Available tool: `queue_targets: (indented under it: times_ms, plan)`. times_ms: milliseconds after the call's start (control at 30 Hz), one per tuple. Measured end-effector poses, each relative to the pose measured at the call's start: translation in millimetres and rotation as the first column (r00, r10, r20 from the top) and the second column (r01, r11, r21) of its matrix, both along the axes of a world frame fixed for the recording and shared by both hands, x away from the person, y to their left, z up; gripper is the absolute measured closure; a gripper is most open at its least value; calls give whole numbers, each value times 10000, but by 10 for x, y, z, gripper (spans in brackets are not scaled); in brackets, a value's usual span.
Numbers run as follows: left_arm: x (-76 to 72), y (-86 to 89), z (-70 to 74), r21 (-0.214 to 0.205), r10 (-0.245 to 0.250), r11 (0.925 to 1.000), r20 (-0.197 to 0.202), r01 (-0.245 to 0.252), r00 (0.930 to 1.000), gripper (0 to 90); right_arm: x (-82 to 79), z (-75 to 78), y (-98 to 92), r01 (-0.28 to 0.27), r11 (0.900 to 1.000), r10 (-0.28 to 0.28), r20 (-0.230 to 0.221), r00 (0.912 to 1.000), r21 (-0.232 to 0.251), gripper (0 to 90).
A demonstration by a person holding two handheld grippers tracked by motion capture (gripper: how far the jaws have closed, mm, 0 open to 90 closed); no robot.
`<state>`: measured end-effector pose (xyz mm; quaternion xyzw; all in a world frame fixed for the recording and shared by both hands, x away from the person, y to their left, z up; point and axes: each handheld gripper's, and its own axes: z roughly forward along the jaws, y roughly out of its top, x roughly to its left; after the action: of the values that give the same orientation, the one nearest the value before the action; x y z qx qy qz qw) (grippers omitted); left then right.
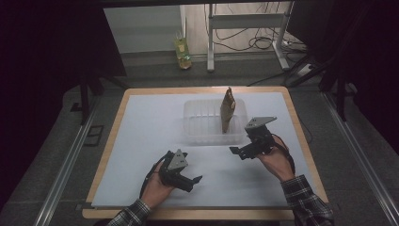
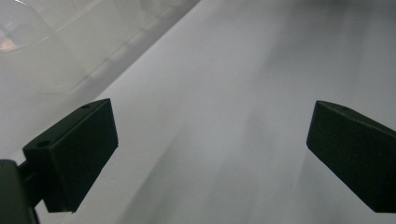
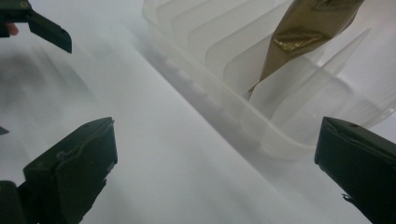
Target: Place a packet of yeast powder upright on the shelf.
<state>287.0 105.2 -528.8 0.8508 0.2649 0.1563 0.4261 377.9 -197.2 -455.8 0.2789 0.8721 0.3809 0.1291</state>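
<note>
On the left of the white worktop (image 1: 150, 127) the left gripper (image 1: 194, 180) rests low, fingers wide apart and empty. Further right, a brown pouch (image 1: 227, 113) stands upright in the clear slotted tray (image 1: 195, 123). Just beside it, the right gripper (image 1: 235, 151) is equally open and empty; I judge no grasp has begun, so next comes a careful approach to the pouch.

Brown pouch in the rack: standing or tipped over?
Standing, leaning slightly. The brown pouch sits between dividers of the clear rack, top pointing up.
</note>
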Motion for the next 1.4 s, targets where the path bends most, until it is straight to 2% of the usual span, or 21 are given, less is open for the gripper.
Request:
queue_targets:
  times_ms: [567,1400]
  plan:
    - [-1,-6,-7,1,-63,10000,24,63,10000,19,-165,-82,-116,82,9999,-82,-52,10000,-109,0]
    - [-3,-22,-19,78,-155,9998,-10,155,9999,19,-457,-212,-539,615,9980,-615,-27,9981,135,0]
